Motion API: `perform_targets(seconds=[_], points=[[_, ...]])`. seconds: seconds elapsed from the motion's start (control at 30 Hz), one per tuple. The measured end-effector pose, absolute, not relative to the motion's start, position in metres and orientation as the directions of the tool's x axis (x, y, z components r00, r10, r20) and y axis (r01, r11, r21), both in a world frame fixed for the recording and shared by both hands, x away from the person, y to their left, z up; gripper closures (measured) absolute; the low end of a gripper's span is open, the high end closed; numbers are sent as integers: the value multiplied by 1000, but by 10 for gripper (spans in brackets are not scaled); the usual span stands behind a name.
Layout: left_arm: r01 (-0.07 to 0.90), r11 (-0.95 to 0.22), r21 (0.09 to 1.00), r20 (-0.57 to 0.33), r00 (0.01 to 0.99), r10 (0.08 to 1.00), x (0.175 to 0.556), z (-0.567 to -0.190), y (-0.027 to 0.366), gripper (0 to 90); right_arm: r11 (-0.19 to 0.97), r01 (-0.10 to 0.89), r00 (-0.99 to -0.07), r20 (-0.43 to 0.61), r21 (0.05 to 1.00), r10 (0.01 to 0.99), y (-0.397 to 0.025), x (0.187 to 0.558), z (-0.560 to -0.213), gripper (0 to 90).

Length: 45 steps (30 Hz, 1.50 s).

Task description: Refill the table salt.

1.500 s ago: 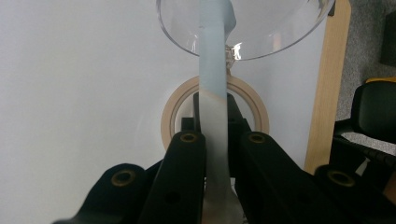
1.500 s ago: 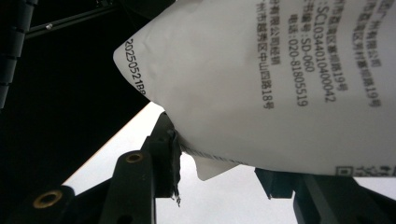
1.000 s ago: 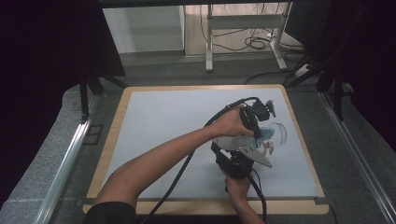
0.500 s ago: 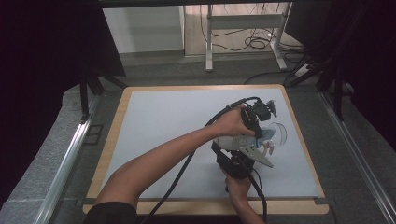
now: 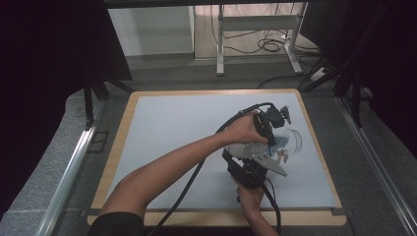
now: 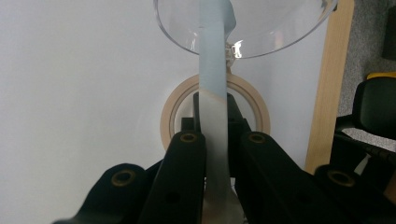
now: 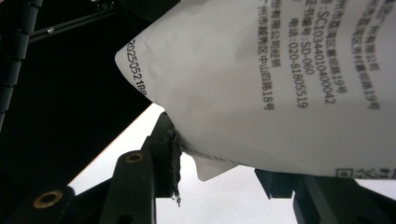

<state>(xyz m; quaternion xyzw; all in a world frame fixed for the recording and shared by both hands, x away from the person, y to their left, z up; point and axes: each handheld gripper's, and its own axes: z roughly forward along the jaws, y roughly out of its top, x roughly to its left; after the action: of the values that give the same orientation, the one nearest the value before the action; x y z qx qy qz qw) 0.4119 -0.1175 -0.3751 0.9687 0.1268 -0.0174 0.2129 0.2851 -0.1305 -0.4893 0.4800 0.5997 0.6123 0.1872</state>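
A white pouch [image 7: 261,84] printed with black characters sits between the jaws of my right gripper [image 7: 219,158], pinched at its bottom seam. In the high view that pouch [image 5: 242,147] hangs above the right gripper [image 5: 255,164] at the table's right front. My left gripper [image 6: 217,140] is shut on a pale blue and white strip [image 6: 212,70] that runs up over the rim of a clear bowl [image 6: 280,28]. From above, the left gripper [image 5: 274,137] reaches across to the clear bowl [image 5: 292,140].
A roll of beige tape [image 6: 168,116] lies flat on the pale table below the strip. The table's wooden edge [image 6: 327,93] runs close on the right. Black curtains and a metal stand [image 5: 255,34] surround the table [image 5: 167,128].
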Motion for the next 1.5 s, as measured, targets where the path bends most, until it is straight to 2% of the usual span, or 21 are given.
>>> perform_targets(seconds=[1.5], points=[[254, -879, 403, -97, 967, 235, 413, -376, -117, 900, -222, 348, -471, 375, 911, 799, -130, 284, -489, 563]])
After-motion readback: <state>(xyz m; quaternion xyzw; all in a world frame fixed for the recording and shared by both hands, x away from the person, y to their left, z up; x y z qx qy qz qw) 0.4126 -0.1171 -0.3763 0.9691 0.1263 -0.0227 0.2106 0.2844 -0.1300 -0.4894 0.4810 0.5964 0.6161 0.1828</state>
